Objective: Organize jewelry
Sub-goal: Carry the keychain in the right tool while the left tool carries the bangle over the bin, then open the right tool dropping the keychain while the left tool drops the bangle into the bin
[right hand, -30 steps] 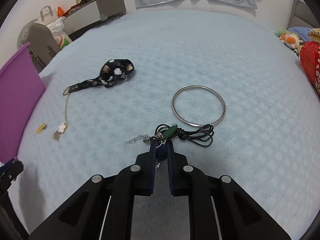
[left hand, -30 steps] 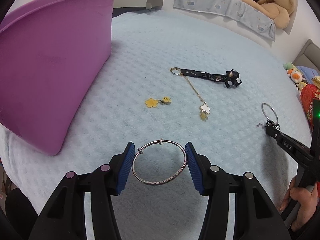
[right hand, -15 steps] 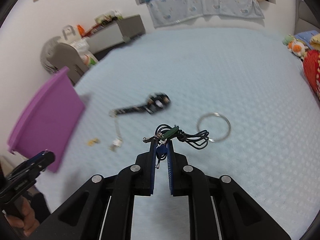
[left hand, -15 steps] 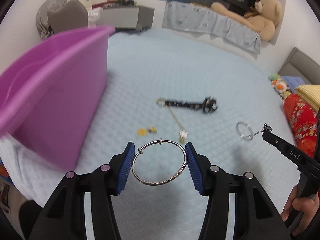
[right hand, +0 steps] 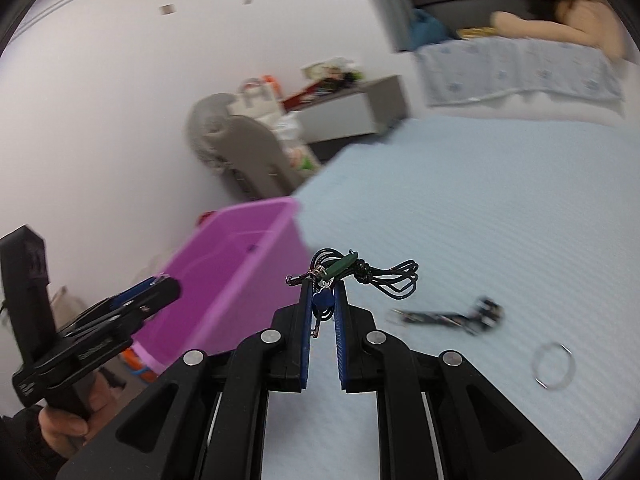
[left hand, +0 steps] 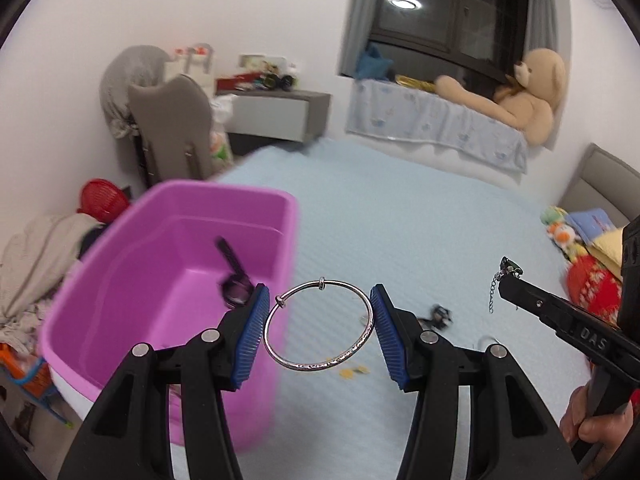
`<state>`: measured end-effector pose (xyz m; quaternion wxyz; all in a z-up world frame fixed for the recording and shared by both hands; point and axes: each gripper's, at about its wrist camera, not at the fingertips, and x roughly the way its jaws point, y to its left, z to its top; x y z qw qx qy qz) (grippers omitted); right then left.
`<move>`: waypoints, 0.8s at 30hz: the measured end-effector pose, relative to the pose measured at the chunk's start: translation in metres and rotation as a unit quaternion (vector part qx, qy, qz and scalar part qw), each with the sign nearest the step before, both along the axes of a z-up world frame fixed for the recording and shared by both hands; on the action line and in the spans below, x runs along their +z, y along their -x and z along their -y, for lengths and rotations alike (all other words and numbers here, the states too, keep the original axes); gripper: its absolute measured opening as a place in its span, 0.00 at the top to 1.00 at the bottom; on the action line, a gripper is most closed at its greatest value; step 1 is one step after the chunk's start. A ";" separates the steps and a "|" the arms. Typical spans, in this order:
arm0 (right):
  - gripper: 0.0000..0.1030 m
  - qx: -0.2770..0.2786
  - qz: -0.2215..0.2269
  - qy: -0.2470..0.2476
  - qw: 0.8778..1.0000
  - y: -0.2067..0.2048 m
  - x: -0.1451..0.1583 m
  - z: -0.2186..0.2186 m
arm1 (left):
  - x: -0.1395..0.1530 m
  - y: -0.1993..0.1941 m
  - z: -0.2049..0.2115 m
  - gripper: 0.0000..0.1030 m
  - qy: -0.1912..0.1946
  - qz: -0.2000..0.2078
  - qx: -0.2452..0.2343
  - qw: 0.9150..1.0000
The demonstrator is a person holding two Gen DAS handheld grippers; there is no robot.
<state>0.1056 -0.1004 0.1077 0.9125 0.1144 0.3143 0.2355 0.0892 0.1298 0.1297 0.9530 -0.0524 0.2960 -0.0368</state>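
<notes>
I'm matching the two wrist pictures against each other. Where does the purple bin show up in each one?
Left wrist view: the purple bin fills the lower left, open top visible, beside the left gripper.
Right wrist view: the bin sits left of centre, behind the left gripper at the left edge.
Shared landmark: the light blue bedspread the bin stands on.

Two silver bangles [left hand: 319,326], one cord necklace [right hand: 374,274], one purple bin [left hand: 168,280], one black strap [right hand: 448,317].

Yellow trinkets [left hand: 352,372] on the bedspread blur (shapes unreadable); dark strap [right hand: 448,317] smeared.
</notes>
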 end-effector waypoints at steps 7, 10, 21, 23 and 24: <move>0.90 0.086 -0.019 0.005 0.996 -0.032 0.009 -0.092 | 0.002 -0.017 -0.071 0.51 -0.011 -0.023 0.067 0.997; 0.90 0.119 -0.032 0.021 0.992 -0.048 0.007 -0.133 | -0.010 -0.024 -0.099 0.51 -0.004 -0.044 0.089 0.995; 0.90 0.182 -0.080 0.121 0.973 -0.084 -0.025 -0.231 | -0.057 -0.043 -0.154 0.51 0.009 -0.114 0.137 0.984; 0.90 0.184 -0.085 0.141 0.969 -0.090 -0.033 -0.241 | -0.062 -0.046 -0.156 0.50 0.009 -0.120 0.138 0.983; 0.90 0.183 -0.088 0.149 0.968 -0.094 -0.037 -0.245 | -0.065 -0.046 -0.156 0.50 0.008 -0.124 0.140 0.982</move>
